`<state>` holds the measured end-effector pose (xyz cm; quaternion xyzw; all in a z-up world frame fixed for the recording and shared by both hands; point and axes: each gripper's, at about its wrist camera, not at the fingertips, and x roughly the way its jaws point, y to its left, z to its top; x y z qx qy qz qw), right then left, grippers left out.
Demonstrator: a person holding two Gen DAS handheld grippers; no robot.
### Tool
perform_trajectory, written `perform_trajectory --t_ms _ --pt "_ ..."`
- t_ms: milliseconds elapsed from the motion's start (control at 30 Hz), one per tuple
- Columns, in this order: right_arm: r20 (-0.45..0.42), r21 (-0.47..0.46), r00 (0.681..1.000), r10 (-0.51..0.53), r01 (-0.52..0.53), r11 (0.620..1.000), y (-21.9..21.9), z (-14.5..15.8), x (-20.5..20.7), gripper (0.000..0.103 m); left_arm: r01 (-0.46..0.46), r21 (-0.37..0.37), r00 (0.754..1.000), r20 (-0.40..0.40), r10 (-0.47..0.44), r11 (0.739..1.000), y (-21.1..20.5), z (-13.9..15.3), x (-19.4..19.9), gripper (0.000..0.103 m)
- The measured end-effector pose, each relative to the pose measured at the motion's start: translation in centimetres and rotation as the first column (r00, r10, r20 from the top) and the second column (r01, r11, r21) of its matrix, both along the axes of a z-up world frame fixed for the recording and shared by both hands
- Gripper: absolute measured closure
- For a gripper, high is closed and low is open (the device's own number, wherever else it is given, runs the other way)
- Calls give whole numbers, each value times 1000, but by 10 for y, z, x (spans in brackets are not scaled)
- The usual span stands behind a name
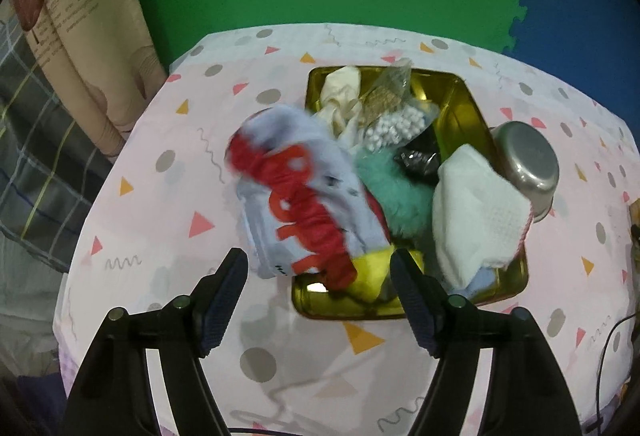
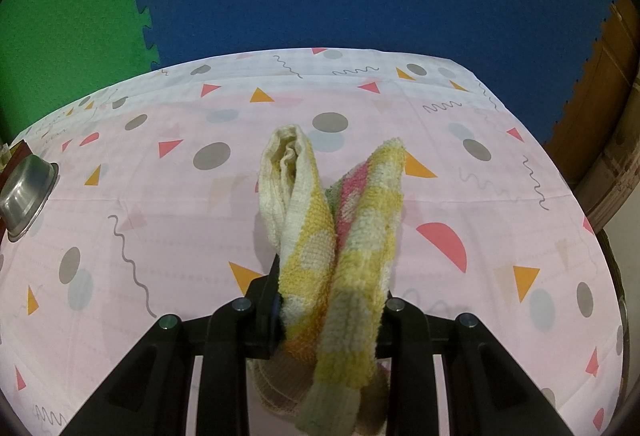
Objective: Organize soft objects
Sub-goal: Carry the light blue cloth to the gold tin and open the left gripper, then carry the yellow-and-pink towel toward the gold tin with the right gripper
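Fingers of the left gripper (image 1: 318,276) stood wide over the gold tray (image 1: 460,104) mid-table, the blue-and-red cloth (image 1: 304,196) overhanging its left rim, while the right gripper (image 2: 332,300) pinched the yellow checked towel (image 2: 360,236), best laid fully inside.

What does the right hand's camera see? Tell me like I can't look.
The right gripper is shut on a fluffy yellow, white and pink checked towel, held above a pink tablecloth with triangles, dots and squiggles. A steel bowl sits upside down at the left edge.

The table (image 1: 168,236) carries a pink patterned cloth (image 2: 160,220). On it rest a gold tray (image 1: 460,104) and, touching its right side, an upturned steel bowl (image 1: 528,160).
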<state>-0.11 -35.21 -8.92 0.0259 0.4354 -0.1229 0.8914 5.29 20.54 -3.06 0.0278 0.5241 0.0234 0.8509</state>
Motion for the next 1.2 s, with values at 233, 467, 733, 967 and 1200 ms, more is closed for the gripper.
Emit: perform_trajectory --t_ms 233,467,733,967,1200 --pt "-1 -2 1000 0 0 1000 1 0 0 73 5 -13 1000 -2 -5 1000 4 -3 -5 32" --pt "-1 -3 1000 1 -1 1000 1 0 0 73 -24 -20 1000 13 24 1000 15 -2 -6 32" --pt "3 -4 1000 9 -9 1000 1 2 0 75 -91 59 989 121 83 994 11 11 -14 32" --pt "10 7 999 51 -51 999 22 15 7 77 -101 95 976 203 80 990 -20 22 -29 27" --pt "51 38 989 138 -140 989 64 49 22 77 -127 51 969 222 113 991 -40 23 -43 25"
